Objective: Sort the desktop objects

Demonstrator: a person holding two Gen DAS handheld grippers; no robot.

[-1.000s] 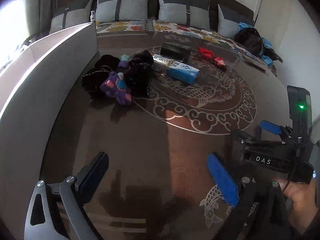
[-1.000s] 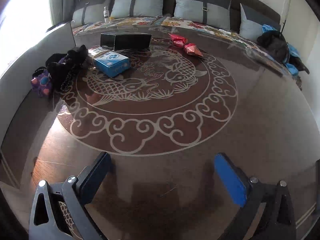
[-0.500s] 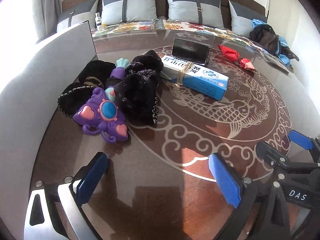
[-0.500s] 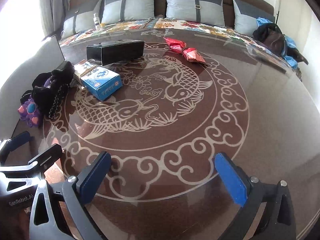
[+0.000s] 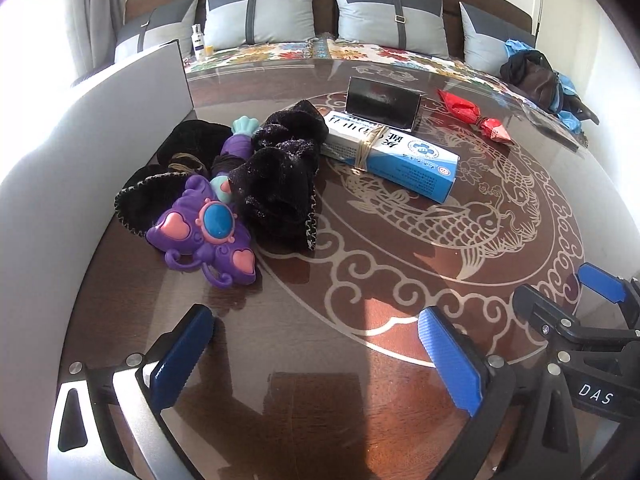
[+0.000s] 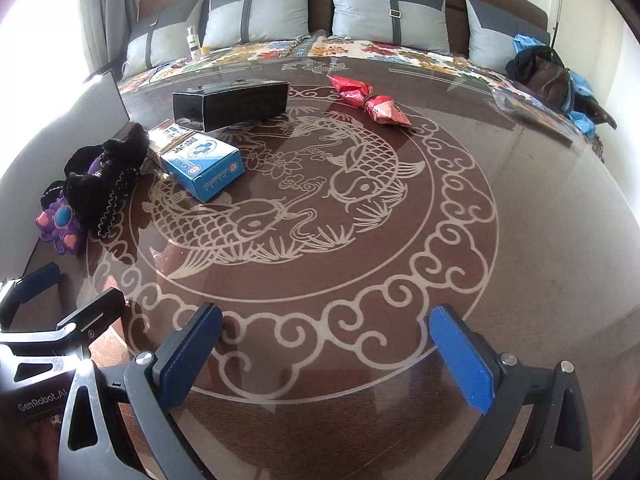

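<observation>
On the round glass table [image 5: 400, 280] lie a purple toy [image 5: 208, 236], black fuzzy cloth items [image 5: 280, 176], a blue-and-white box [image 5: 396, 156] bound with rubber bands, a black box [image 5: 382, 104] and red foil packets [image 5: 476, 118]. My left gripper [image 5: 316, 360] is open and empty, hovering near the table's front, a short way from the purple toy. My right gripper [image 6: 328, 360] is open and empty over the table's front edge. In the right wrist view the toy [image 6: 60, 224], cloth [image 6: 108, 176], blue box [image 6: 200, 160], black box [image 6: 232, 104] and red packets [image 6: 372, 98] lie ahead.
A white upright panel [image 5: 100, 120] borders the table's left side. A sofa with grey cushions [image 5: 384, 20], a small bottle [image 5: 197, 42] and a dark bag [image 5: 532, 76] stand behind the table. The right gripper's body [image 5: 580, 332] shows at the left view's lower right.
Both grippers have moved forward and turned toward the pile of objects, which now looks closer and larger. Both stay open and empty. The objects have not moved.
</observation>
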